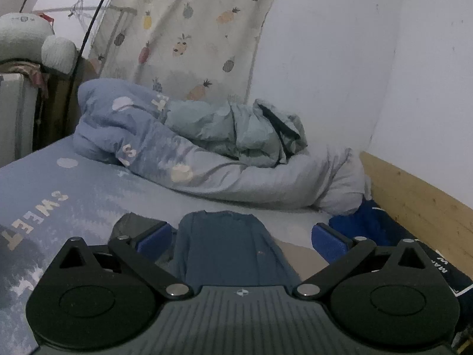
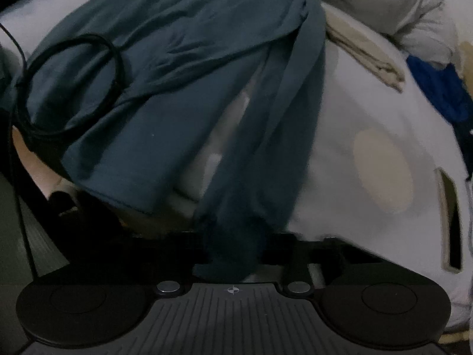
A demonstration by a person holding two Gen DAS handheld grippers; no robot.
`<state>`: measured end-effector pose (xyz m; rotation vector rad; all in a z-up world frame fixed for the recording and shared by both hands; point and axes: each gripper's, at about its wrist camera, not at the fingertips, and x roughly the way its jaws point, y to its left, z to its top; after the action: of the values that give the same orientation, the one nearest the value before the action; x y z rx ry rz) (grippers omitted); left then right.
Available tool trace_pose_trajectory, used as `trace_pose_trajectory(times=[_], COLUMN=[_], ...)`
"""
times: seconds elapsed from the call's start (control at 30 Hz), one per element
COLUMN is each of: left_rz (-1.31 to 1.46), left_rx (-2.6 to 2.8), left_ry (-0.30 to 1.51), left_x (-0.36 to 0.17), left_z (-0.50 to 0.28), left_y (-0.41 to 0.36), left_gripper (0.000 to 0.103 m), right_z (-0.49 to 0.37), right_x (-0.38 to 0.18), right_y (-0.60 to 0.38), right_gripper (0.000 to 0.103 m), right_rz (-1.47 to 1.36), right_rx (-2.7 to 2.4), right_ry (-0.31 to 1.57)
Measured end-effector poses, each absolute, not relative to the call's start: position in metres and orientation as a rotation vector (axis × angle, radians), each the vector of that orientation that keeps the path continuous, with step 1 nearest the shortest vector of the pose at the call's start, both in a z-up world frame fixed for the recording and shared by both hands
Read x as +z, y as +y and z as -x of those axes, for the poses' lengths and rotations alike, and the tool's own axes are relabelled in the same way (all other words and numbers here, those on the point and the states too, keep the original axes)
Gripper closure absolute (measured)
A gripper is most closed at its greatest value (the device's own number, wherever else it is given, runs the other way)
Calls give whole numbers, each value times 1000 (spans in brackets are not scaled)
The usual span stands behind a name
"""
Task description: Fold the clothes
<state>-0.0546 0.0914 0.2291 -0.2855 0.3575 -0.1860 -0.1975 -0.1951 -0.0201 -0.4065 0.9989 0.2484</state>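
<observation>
The dark blue garment (image 2: 165,68) lies spread on the bed (image 2: 369,112), one sleeve (image 2: 251,177) pinched in the closed right tongs (image 2: 233,251), presumably for folding inward, while the left tongs (image 1: 241,236) hover wide open and empty above it.

Dim bedroom: white walls (image 1: 340,59), a pineapple-print curtain (image 1: 189,29), a crumpled blue duvet (image 1: 153,136) on the bed, a wooden bed board (image 1: 414,201).

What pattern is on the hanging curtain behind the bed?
Pineapples on the cream hanging curtain; left wrist view.
</observation>
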Motion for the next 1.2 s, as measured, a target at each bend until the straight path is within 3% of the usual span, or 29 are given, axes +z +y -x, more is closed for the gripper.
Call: trace_pose_trajectory(times=[0.47,0.9,1.2], left_rz=[297,327,298], left_rx=[-195,-195,-219], left_ry=[446,496,536], left_x=[211,221,219], left_z=[42,20,-2], left_y=[81,54,10], left_gripper=[0,0,0], right_z=[175,121,50], right_x=[64,155,147], right_y=[-314,-453,-540], right_gripper=[101,101,101], right_rz=[209,316,291], right_rx=[146,-76,-164], right_ry=[902,740,783])
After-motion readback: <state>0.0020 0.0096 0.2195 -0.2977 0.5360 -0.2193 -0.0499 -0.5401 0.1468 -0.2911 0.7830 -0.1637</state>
